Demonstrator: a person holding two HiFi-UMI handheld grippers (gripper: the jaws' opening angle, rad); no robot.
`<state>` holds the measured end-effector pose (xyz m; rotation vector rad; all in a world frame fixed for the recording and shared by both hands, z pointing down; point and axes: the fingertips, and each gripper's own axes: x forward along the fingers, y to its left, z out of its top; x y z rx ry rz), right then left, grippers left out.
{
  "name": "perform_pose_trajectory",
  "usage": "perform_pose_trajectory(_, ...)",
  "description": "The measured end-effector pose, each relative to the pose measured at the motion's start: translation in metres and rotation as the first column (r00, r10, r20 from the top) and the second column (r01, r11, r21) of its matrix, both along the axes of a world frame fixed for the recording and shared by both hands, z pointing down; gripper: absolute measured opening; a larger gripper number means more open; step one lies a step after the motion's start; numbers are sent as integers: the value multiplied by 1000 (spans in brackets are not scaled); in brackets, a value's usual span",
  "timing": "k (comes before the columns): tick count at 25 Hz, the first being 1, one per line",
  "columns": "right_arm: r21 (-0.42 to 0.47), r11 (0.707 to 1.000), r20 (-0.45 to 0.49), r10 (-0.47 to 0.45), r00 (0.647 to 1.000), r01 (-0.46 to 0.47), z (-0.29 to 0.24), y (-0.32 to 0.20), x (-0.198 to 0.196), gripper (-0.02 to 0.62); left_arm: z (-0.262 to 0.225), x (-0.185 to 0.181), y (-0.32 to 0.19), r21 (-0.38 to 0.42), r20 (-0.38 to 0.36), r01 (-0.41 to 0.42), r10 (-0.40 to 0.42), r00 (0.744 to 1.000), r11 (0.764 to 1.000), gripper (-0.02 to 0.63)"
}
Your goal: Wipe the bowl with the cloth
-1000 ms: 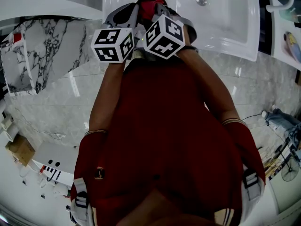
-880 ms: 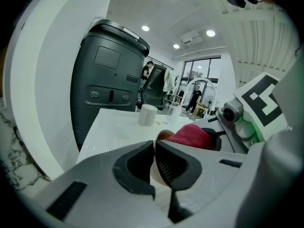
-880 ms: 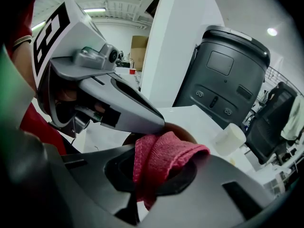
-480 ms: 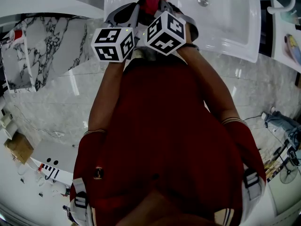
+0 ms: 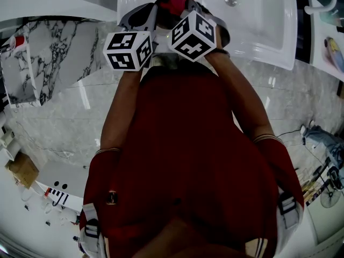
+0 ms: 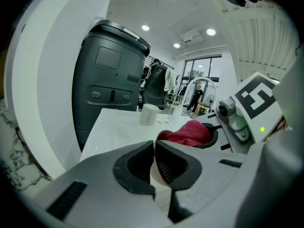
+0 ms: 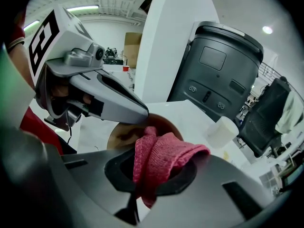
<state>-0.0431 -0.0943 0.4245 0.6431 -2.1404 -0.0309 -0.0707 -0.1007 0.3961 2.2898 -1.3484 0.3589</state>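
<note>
In the right gripper view my right gripper [image 7: 152, 172] is shut on a bunched red cloth [image 7: 164, 156] that sticks out over its jaws. Just behind the cloth is a brown bowl [image 7: 124, 133]. My left gripper [image 7: 141, 112] reaches in from the left and pinches the bowl's rim. In the left gripper view, my left gripper [image 6: 155, 148] is shut with the pale rim of the bowl [image 6: 157, 175] between its pads, and the cloth [image 6: 187, 132] sits to the right. In the head view the cloth [image 5: 174, 3] shows between both marker cubes; the bowl is mostly hidden.
A white table [image 5: 258, 20] lies under the grippers. A white cup [image 6: 149, 114] stands on it farther back, also visible as the cup [image 7: 223, 132] at right. A tall dark grey bin [image 6: 111, 84] stands behind the table. Marble floor surrounds the person.
My right gripper has shifted slightly to the right, and the cloth has moved a little with it. The left gripper has stayed almost still.
</note>
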Motion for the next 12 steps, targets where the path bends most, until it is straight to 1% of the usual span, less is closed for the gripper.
perform_pose_trajectory(12, -46, 998, -14, -46, 999, 46, 6, 16, -4, 29, 0, -1, -2, -5, -9, 8, -8, 1000, 1000, 21)
